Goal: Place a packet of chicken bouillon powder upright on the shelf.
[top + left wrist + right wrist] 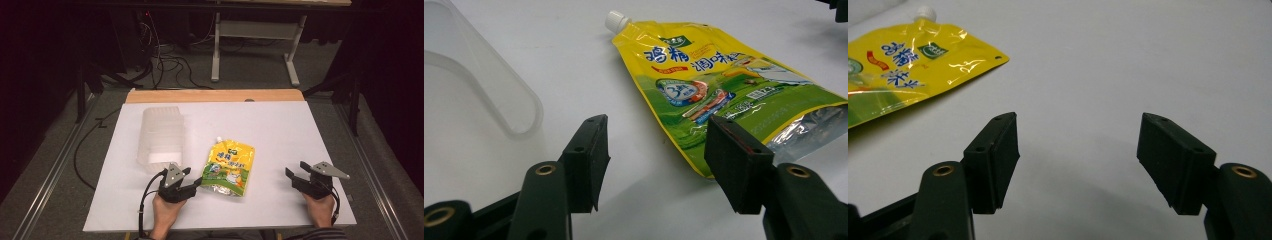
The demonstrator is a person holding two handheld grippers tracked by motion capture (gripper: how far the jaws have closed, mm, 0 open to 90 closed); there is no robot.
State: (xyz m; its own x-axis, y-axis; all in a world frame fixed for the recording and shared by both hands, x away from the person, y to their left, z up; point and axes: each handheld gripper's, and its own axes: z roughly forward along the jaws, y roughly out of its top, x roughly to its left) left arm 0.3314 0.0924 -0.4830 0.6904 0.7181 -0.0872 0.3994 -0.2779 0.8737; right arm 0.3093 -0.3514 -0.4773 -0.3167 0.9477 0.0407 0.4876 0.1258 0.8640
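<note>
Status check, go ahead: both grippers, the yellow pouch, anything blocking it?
Left gripper open, at the yellow pouch's lower left corner, nothing held. Right gripper open, apart over bare table. Pouch flat, cap on. Clear plastic container left of pouch, not blocking.

pouch (230,168) mid-table (280,125) — clear tub (161,137) to its left, left gripper (194,178) just beside its near-left corner

Your left gripper (189,178) rests low at the near edge, jaws spread apart with nothing pressed between them, tips angled toward your right. Your left hand (167,209) grips it from behind, cable trailing beside the wrist. Well apart, your right gripper (296,172) lies level, jaws wide, held from behind by your right hand (320,207).
</note>
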